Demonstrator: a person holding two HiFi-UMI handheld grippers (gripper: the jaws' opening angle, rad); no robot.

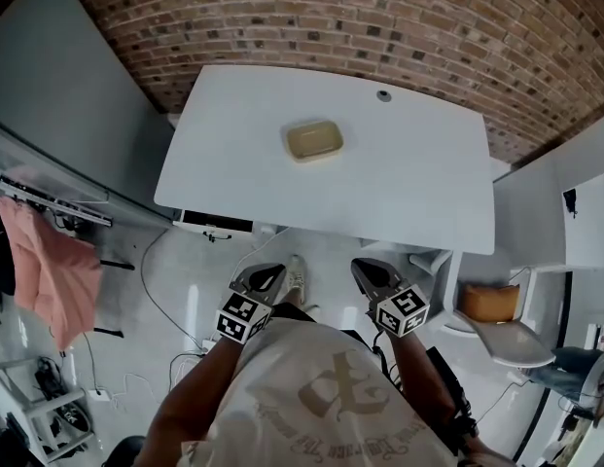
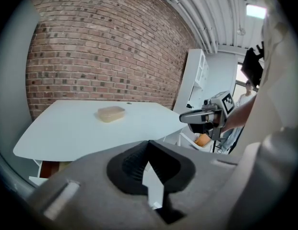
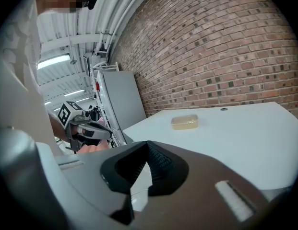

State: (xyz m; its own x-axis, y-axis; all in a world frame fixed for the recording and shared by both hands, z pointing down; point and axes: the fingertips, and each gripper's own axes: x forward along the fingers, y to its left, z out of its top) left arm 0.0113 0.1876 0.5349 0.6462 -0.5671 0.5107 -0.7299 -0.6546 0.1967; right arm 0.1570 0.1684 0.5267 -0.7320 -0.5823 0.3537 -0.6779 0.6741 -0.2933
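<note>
A person in a pale printed T-shirt (image 1: 331,387) is standing at a white desk (image 1: 399,193) set against a brick wall (image 1: 379,17), holding a two-jaw gripper in each hand. The left gripper (image 1: 266,278) and the right gripper (image 1: 373,272) are hovering side by side close to the person's chest. Both are over the floor (image 1: 185,270), just short of the desk's near edge, and are pointing toward the desk. Each gripper view is showing its jaws closed tip to tip, with nothing between them. A tan, translucent plastic container (image 1: 314,140) is sitting alone toward the far middle of the desk, well apart from both grippers. A pink cloth (image 1: 53,270) is hanging from a rack (image 1: 49,197) at the person's left, and a grey cabinet (image 1: 58,115) is standing beside the desk on that side.
</note>
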